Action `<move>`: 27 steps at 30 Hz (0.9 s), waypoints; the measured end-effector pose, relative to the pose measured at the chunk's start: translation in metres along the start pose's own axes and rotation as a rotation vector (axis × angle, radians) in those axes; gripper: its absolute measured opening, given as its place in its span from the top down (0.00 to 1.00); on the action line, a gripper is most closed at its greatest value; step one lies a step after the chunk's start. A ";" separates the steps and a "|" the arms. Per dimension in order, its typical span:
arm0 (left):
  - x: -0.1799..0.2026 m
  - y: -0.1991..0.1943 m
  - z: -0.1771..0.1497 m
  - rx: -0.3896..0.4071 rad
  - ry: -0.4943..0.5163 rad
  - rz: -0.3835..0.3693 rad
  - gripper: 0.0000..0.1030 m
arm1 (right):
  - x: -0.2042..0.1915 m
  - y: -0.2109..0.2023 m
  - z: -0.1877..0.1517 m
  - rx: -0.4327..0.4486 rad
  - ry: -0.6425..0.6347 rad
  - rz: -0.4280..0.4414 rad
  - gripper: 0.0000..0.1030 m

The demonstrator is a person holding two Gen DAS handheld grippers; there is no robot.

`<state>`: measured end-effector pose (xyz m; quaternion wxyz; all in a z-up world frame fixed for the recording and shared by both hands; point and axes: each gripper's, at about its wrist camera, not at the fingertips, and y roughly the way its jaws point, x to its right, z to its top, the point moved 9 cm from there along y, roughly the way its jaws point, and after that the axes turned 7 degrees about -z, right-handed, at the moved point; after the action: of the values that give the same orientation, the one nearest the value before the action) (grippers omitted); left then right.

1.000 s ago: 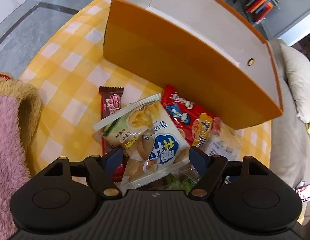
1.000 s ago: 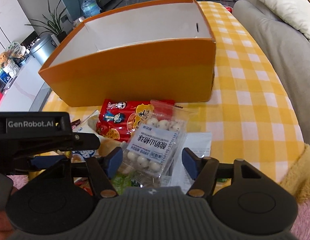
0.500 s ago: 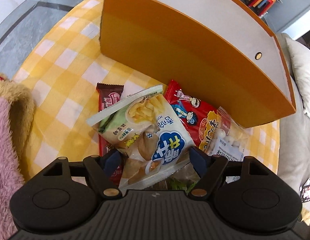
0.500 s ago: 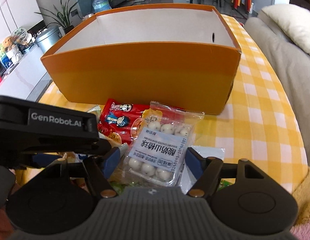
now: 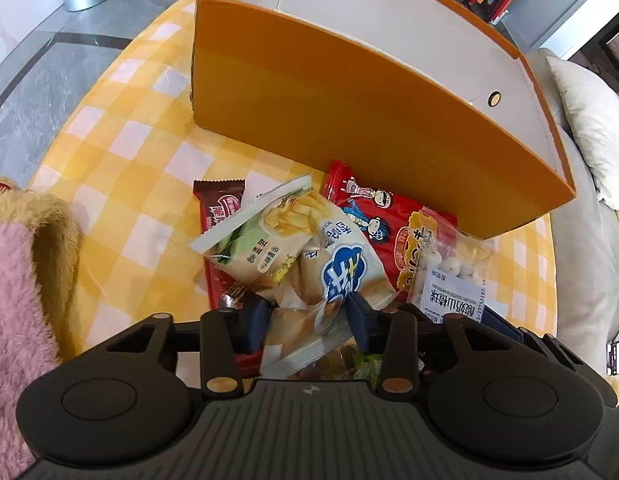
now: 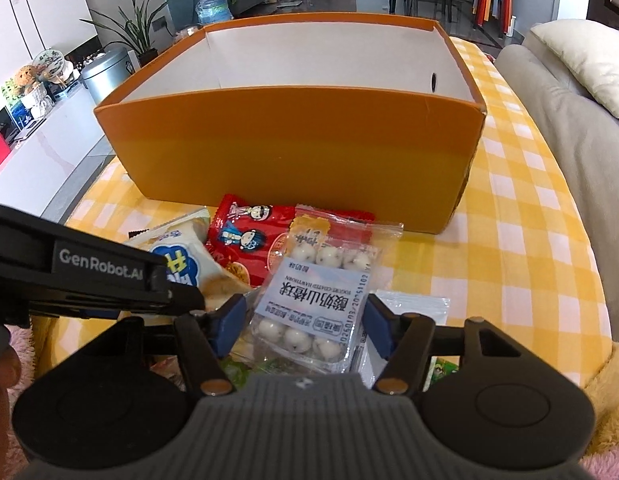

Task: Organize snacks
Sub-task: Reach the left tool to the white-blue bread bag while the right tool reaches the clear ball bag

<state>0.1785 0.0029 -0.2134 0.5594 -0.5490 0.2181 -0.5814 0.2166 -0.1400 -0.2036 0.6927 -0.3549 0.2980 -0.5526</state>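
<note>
Grab step: left hand-held gripper (image 5: 307, 322) had just closed, pinching the chip bag (image 5: 309, 256). Right hand-held gripper (image 6: 303, 326) closing around the yogurt-ball pack (image 6: 321, 304), contact unclear. Next: lift into orange box (image 6: 289, 156) ahead.

My tabletop (image 6: 521, 216) wears yellow-and-white checks; behind the snacks, an orange cardboard box (image 6: 293, 152) shows white inside. Before it lie a red cartoon-printed packet (image 5: 373, 216) and a brown chocolate bar wrapper (image 5: 219, 204).

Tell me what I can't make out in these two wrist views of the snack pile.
- Orange box floor: both views, hidden by its near wall.
- Green packet: left wrist view, mostly under the left gripper body.
- Chocolate bar: lower part covered by the fries bag.
</note>
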 end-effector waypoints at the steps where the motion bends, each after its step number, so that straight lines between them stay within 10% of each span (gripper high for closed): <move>1: 0.001 -0.002 0.000 0.003 0.000 -0.003 0.58 | 0.000 -0.001 0.000 0.001 -0.001 0.000 0.41; 10: 0.005 -0.023 0.001 0.044 0.037 -0.018 0.68 | 0.004 -0.010 -0.002 0.010 0.007 -0.002 0.44; 12: 0.006 -0.030 0.002 0.062 0.052 -0.010 0.69 | 0.006 -0.014 -0.001 0.016 0.004 -0.023 0.78; 16: 0.008 -0.034 0.000 0.056 0.063 -0.025 0.69 | 0.010 -0.018 -0.001 0.005 0.030 -0.001 0.83; 22: -0.011 -0.028 -0.003 -0.054 0.010 -0.003 0.64 | 0.006 -0.019 -0.003 -0.006 0.072 0.039 0.42; 27: -0.021 -0.031 -0.001 -0.036 -0.086 -0.017 0.22 | -0.007 -0.013 -0.006 -0.035 0.029 0.029 0.40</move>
<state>0.1602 0.0295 -0.1953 0.5533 -0.5853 0.1997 -0.5579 0.2032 -0.1363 -0.1966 0.6899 -0.3547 0.3227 -0.5424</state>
